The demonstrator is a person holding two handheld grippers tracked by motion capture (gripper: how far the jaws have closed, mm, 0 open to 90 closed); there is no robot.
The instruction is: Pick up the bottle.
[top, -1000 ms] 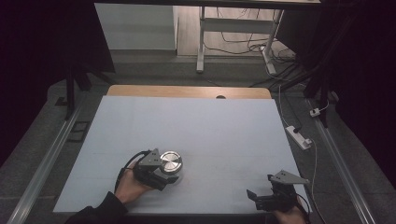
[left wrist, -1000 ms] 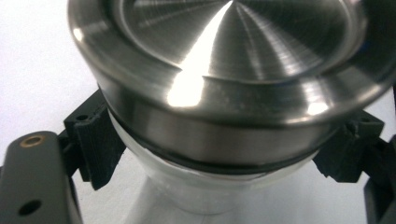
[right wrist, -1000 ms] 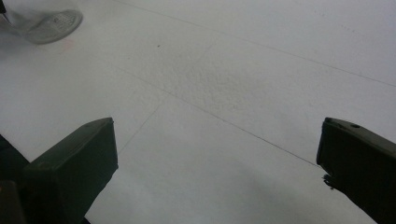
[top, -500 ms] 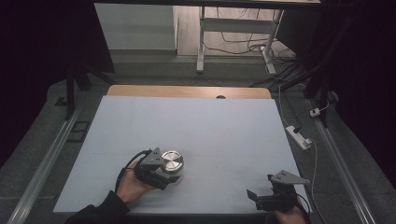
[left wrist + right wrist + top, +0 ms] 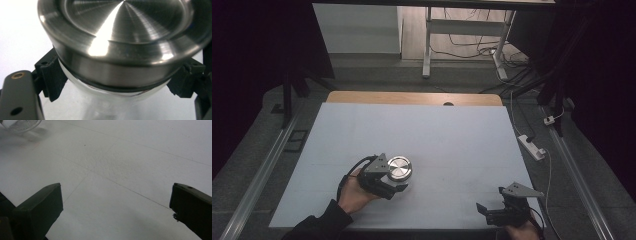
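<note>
The jar, a clear glass one with a brushed steel lid, sits at the lower left of the high view on the pale worktop. Against the two earlier pictures of this view it has kept its place and its upright stance. The left tool sits against its near side just as before, with the person's left hand behind it. The right tool rests at the lower right edge, also where it was. So little has changed. My reading is that the grip is now settled and a lift or a turn of the lid could come next. Counted in this view: one jar, one lid, two tools, one worktop.

In the left gripper view the steel lid spreads across the top of the frame, with the glass body below it at centre. One black jaw pad stands at the left and one at the right, both pressed to the glass just under the lid's dark sealing ring. The left tool is closed on the jar. Count: one jar, two pads.

In the right gripper view the two jaws rise at the lower left and lower right corners, wide apart, with bare worktop between them and nothing held. A scrap of the glass jar shows at the upper left corner, well apart from these jaws.
</note>
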